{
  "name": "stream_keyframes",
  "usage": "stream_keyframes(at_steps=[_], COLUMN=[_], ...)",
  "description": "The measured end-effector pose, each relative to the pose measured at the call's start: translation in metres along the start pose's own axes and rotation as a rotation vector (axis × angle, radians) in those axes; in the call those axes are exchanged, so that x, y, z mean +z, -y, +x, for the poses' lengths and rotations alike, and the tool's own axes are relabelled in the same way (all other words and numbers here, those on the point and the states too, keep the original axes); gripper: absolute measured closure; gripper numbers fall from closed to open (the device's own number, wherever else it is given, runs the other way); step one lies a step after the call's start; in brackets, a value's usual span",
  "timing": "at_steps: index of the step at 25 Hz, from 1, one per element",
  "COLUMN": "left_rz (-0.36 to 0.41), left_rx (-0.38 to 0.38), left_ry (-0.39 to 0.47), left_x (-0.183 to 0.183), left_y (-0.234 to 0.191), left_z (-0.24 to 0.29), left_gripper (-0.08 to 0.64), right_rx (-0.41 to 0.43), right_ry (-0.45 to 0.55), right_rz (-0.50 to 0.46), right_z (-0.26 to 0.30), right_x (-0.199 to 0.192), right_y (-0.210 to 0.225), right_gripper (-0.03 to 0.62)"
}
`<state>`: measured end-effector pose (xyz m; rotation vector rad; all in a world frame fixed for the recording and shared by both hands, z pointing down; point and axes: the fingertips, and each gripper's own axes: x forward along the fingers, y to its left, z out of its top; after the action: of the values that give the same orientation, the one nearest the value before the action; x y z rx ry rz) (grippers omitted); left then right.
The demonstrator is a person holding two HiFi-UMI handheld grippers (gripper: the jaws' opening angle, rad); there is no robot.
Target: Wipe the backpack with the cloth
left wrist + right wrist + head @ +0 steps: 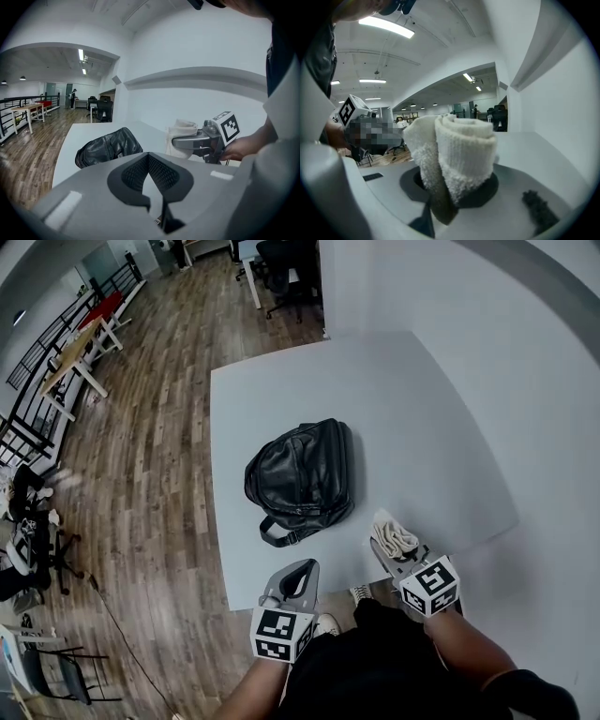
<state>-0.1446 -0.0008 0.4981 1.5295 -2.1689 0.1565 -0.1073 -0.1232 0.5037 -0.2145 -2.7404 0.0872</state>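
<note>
Your dark-clothed torso (375,671) fills the head view at 6 o'clock, with both forearms reaching forward from it.

Beyond them the white table (431,427) takes up the middle of the view, with wood floor (150,427) from 7 to 11 o'clock and a white wall from 12 to 4.

On the table, the black leather backpack (300,474) lies flat near the centre, closer to the table's 9 o'clock edge. Its handle loop points toward you at 7 o'clock. Neither gripper touches it.

Your left gripper (302,568) hangs over the table's near edge, at 6 o'clock from the backpack and near the handle loop. In the left gripper view its jaws meet at the tips, with nothing between the ribbed pads (136,173). The backpack (108,146) lies past them at 10 o'clock.

Your right gripper (389,554) is at 4 o'clock from the backpack, also over the near edge. Its jaws are pinched on the folded white cloth (394,535), which stands up past the tips. The right gripper view shows the cloth (459,145) bunched thick between the jaws of the right gripper (454,187).

From the left gripper view, the right gripper (187,140) and cloth (180,131) sit at 2 o'clock, clear of the backpack.
</note>
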Motion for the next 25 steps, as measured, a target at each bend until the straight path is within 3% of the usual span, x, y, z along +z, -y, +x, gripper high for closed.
stream_keyframes(at_steps=[12, 17, 25], left_rz=[0.033, 0.032, 0.032], left_rx=[-0.016, -0.032, 0.01], left_ry=[-0.133, -0.243, -0.253], left_x=[-0.005, -0.017, -0.01], left_y=[0.007, 0.015, 0.006], left_z=[0.054, 0.075, 0.097], left_gripper=[0.554, 0.554, 0.554], right_rx=[0.038, 0.061, 0.081], right_ry=[-0.052, -0.075, -0.121], right_rz=[-0.044, -0.058, -0.103], right_z=[0.037, 0.052, 0.092], right_x=[-0.014, -0.021, -0.032], right_y=[0.061, 0.084, 0.128], right_gripper=[0.505, 0.505, 0.505])
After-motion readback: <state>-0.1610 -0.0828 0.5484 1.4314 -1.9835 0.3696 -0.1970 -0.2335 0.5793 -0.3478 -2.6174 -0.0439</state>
